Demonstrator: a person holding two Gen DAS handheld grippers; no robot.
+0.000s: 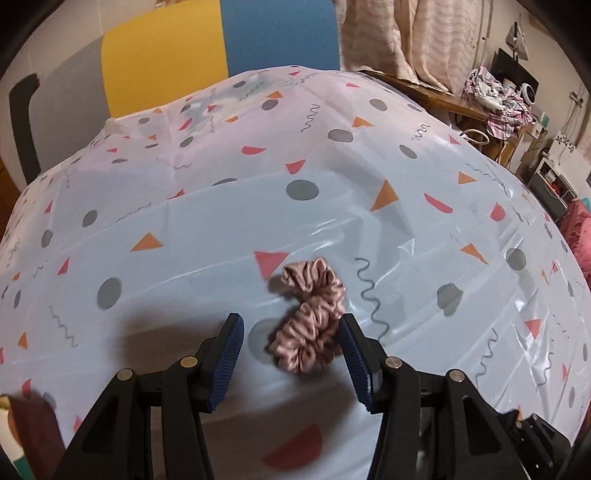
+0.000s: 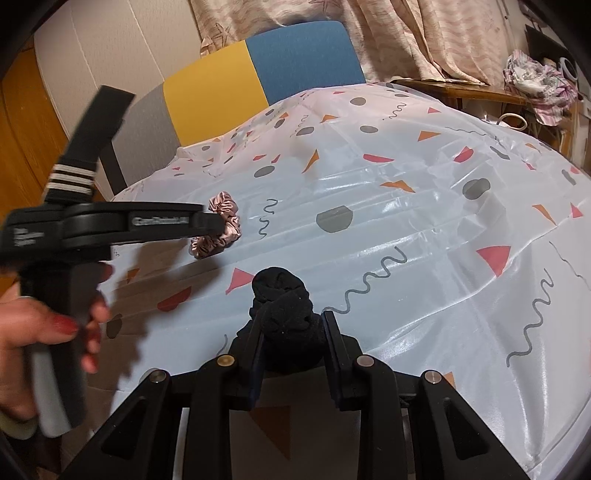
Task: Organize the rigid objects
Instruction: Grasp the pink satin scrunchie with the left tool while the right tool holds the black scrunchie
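Observation:
A pink satin scrunchie (image 1: 310, 317) lies on the patterned tablecloth (image 1: 184, 258). My left gripper (image 1: 291, 325) is open, its blue-padded fingers on either side of the scrunchie's near end, just above the cloth. In the right wrist view the scrunchie (image 2: 221, 225) shows partly behind the left gripper (image 2: 212, 221), held by a hand with red nails. My right gripper (image 2: 291, 325) is shut on a black rolled sock bundle (image 2: 284, 306), held above the cloth near the table's front.
A chair (image 2: 258, 66) with grey, yellow and blue back panels stands behind the table. Curtains (image 2: 406, 33) hang at the back. A wooden side table (image 2: 461, 88) with crumpled clothes (image 2: 535, 81) stands at the far right.

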